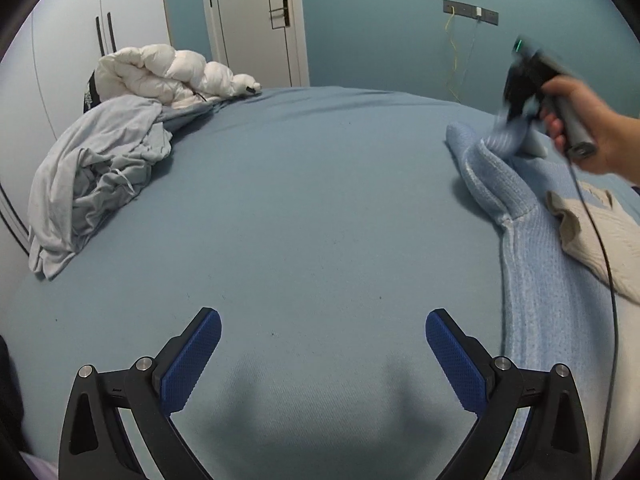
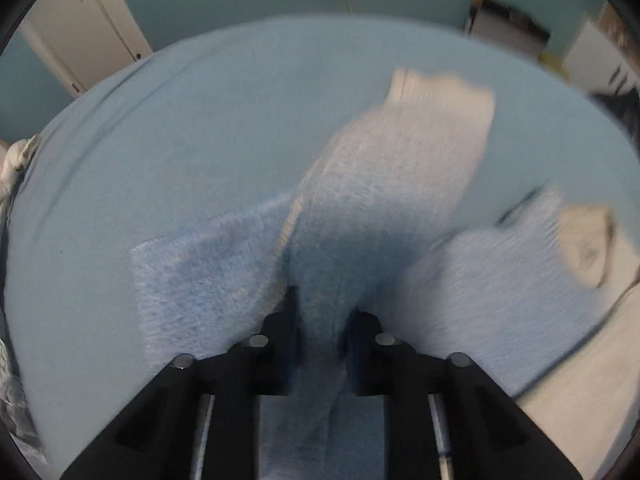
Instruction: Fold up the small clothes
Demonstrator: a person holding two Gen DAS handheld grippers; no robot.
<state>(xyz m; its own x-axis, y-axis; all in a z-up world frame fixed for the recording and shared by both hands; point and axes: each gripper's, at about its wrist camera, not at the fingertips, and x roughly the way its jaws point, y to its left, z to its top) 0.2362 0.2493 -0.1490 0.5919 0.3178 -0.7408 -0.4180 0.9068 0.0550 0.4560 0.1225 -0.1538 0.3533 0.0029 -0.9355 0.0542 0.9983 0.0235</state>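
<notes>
A light blue knitted sweater (image 1: pixel 536 264) lies on the blue bed sheet (image 1: pixel 304 200) at the right. My left gripper (image 1: pixel 323 336) is open and empty, low over bare sheet, left of the sweater. My right gripper (image 1: pixel 520 120), held by a hand, is shut on the sweater's sleeve and lifts it. In the blurred right wrist view the gripper (image 2: pixel 323 312) pinches the sleeve (image 2: pixel 384 184), whose pale cuff hangs forward; the sweater body (image 2: pixel 492 280) spreads below.
A cream knitted garment (image 1: pixel 600 236) lies beside the sweater at the right. A crumpled grey sheet (image 1: pixel 100 176) and a white duvet (image 1: pixel 168 76) pile at the far left. Wardrobe doors and a blue wall stand behind the bed.
</notes>
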